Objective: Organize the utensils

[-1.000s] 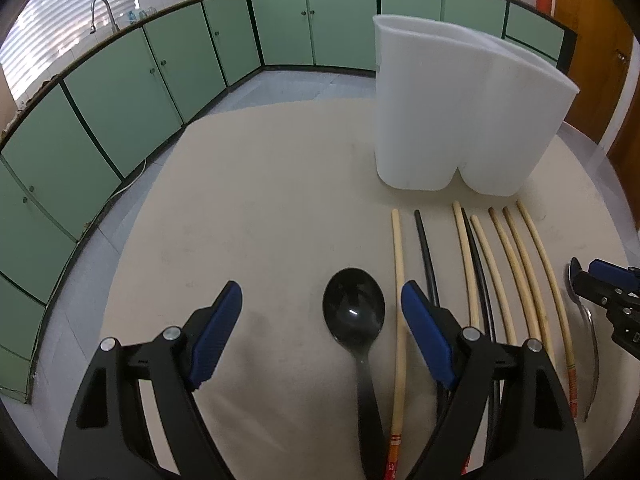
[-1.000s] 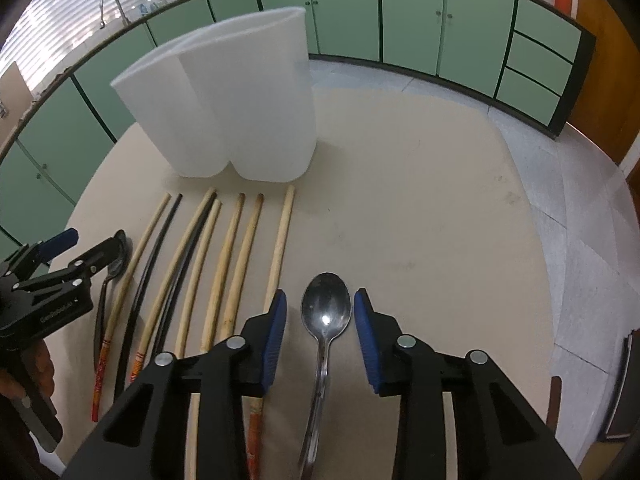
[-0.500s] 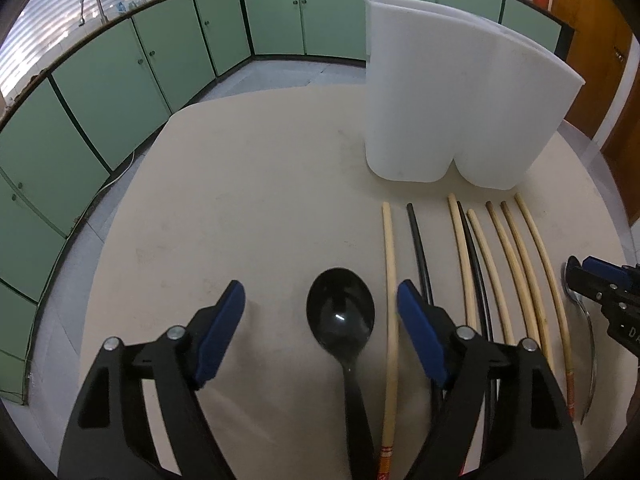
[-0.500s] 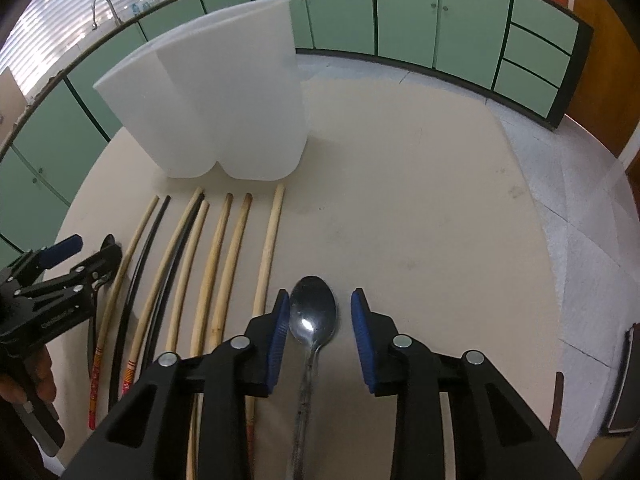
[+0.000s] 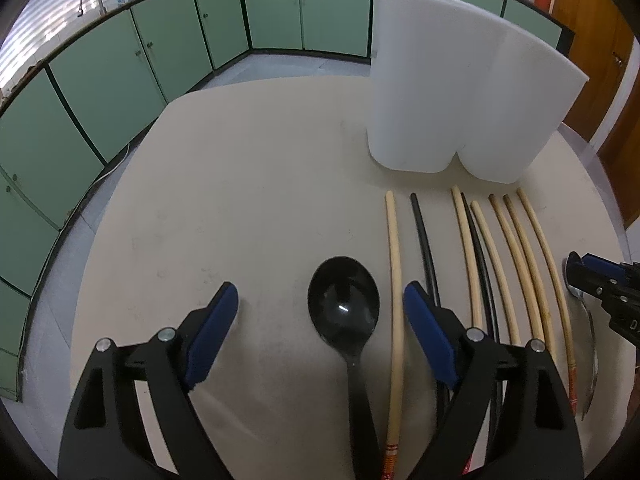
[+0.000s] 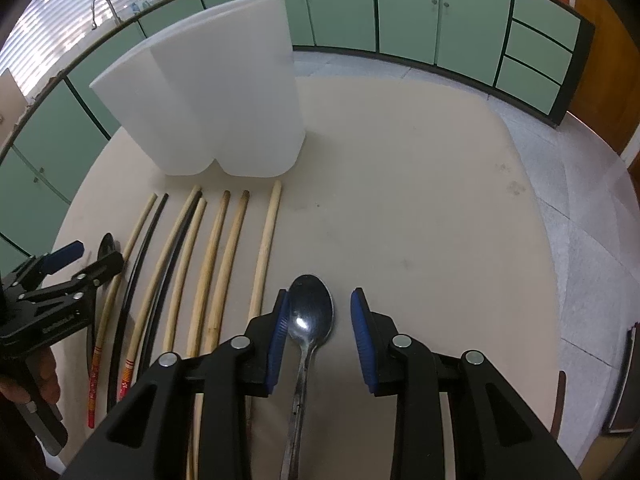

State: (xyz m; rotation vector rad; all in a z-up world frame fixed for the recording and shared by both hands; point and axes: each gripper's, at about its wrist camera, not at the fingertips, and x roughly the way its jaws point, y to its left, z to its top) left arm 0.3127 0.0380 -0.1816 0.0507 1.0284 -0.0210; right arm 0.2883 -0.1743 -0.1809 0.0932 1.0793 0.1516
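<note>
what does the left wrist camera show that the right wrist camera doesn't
Left wrist only: the black spoon seen whole, between the left gripper's opening jaws. Right wrist only: the metal spoon seen whole between the right gripper's jaws, pads off it, and drawers. Both: the white holder, the row of chopsticks, the table, green cabinets.

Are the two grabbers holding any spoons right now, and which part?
Nothing is held. The left gripper straddles the black spoon, and the right gripper straddles the metal spoon; both lie on the table.
</note>
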